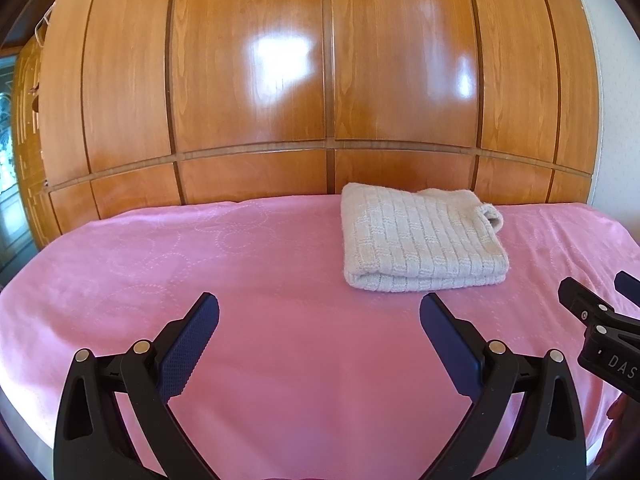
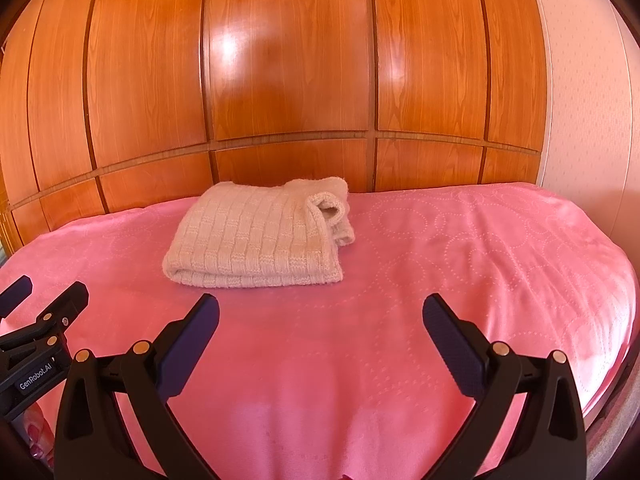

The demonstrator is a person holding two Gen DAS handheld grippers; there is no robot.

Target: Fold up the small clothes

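A cream knitted sweater (image 1: 420,240) lies folded into a neat rectangle on the pink cloth (image 1: 260,280), towards the back; a sleeve cuff sticks out at its right side. It also shows in the right wrist view (image 2: 256,236). My left gripper (image 1: 319,308) is open and empty, hovering over the cloth in front of the sweater and a little to its left. My right gripper (image 2: 320,308) is open and empty, in front of the sweater and to its right. Neither touches the sweater. Each gripper shows at the edge of the other's view.
The pink cloth (image 2: 480,260) covers a table that ends against a glossy wooden panelled wardrobe (image 1: 320,80). A white wall (image 2: 580,100) stands at the right. The right gripper's body (image 1: 600,328) is at the left view's right edge.
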